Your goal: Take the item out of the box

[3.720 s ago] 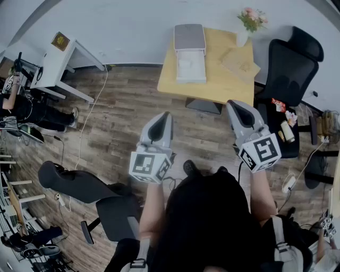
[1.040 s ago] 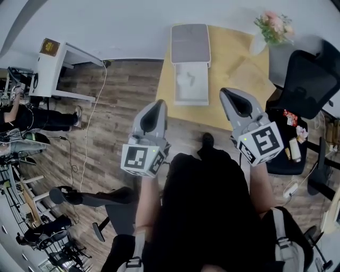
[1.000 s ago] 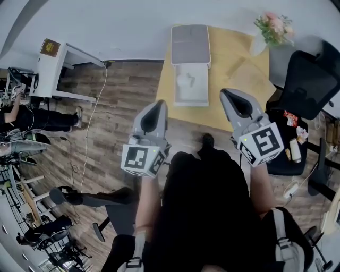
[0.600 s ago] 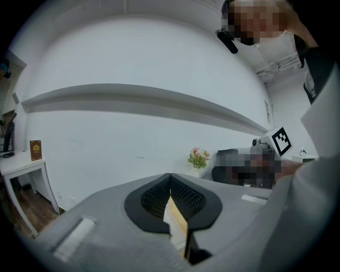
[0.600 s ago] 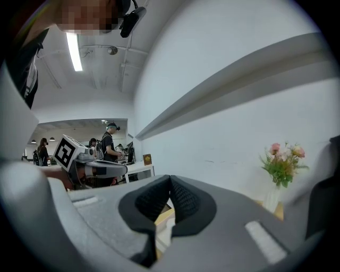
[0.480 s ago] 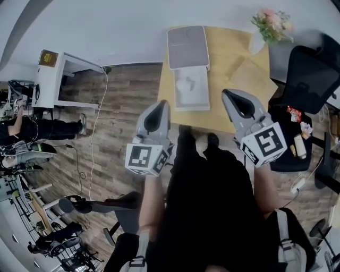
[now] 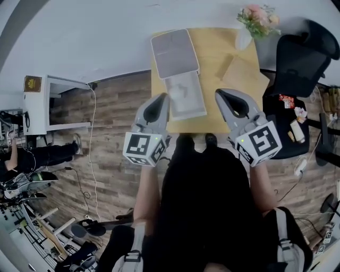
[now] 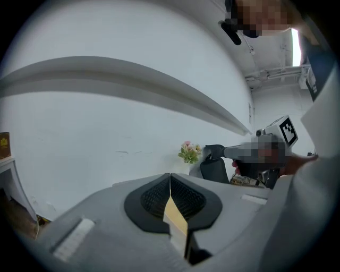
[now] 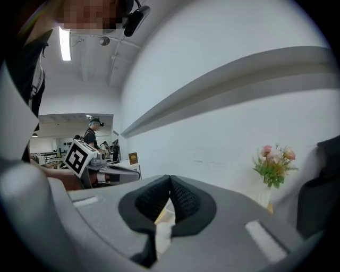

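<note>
Head view: a rectangular yellow wood tabletop (image 7: 220, 56) stands against a plain white wall over plank flooring. On it lies the box (image 7: 187, 106), flat, white and rectangular, with its matte grey lid (image 7: 174, 53) folded back towards the wall. The box's long axis runs away from the person, the far end leaning slightly left. The item (image 7: 182, 90) sits in the white tray, pale on pale, so its shape cannot be made out. The left gripper (image 7: 162, 99) and right gripper (image 7: 222, 95) are smooth grey shells, each with a marker cube. They hover at the tabletop's near edge, 1 on each side of the box and touching nothing. Pink flowers (image 7: 257, 15) and a black chair (image 7: 300, 53) stand at the right.

Left gripper view: the left gripper (image 8: 170, 179) has its black, mesh-textured jaws pressed together with nothing between them. A yellow sliver of tabletop shows below the seam.

Right gripper view: the right gripper (image 9: 170, 181) likewise has its jaws closed and empty. The flowers (image 9: 274, 158) stand against the wall.
</note>
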Demonstrator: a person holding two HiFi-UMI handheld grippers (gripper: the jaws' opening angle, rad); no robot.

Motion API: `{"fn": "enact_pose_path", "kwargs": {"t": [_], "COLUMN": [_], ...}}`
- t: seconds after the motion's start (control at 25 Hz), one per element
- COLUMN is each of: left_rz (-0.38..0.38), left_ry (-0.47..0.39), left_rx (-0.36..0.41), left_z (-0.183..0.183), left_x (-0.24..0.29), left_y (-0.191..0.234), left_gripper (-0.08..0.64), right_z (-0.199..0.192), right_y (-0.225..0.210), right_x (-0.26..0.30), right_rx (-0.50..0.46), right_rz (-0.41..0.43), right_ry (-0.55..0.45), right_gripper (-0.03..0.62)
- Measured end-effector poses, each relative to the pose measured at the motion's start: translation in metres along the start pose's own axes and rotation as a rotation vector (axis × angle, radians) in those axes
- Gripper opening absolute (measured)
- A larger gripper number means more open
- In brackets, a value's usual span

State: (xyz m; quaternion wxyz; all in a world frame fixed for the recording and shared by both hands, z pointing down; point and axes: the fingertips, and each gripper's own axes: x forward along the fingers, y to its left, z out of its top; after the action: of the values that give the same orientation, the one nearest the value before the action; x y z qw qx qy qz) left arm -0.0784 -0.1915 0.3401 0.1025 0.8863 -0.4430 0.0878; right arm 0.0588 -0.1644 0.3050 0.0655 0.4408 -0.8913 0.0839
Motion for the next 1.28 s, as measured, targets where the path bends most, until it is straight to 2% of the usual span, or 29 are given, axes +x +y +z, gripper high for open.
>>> {"fn": "enact_pose_path", "kwargs": {"t": [0.32, 0.72, 0.92, 1.0, 1.28], "left_rz": [-0.161, -0.345, -0.419, -0.445, -0.516], "left_ry": [0.051, 0.117, 0.18, 0.208, 0.297], "left_rx": [0.062, 0.086, 0.119, 0.133, 0.177], "left_z": [-0.007, -0.032, -0.06, -0.072, -0.113], "left_x": [0.041, 0.087, 0.103, 0.107, 0.111], "left_y": [0.03, 0.048, 0.052, 0.05, 0.041], "left_gripper": [0.012, 0.014, 0.016, 0.071, 0.074], "right_z": [-0.001, -0.015, -0.026, -0.032, -0.054], "right_y": [-0.002, -0.003, -0.003, -0.003, 0.0], "right_x": [0.032, 0.055, 0.056, 0.055, 0.054], "right_rx": [0.019, 0.046, 0.062, 0.074, 0.129], "right_rz": [-0.128, -0.27, -0.341, -0.36, -0.408], "right_ry": [0.02, 0.077, 0.104, 0.112, 0.148], "right_gripper": [0.003, 0.003, 0.003, 0.003, 0.003]}}
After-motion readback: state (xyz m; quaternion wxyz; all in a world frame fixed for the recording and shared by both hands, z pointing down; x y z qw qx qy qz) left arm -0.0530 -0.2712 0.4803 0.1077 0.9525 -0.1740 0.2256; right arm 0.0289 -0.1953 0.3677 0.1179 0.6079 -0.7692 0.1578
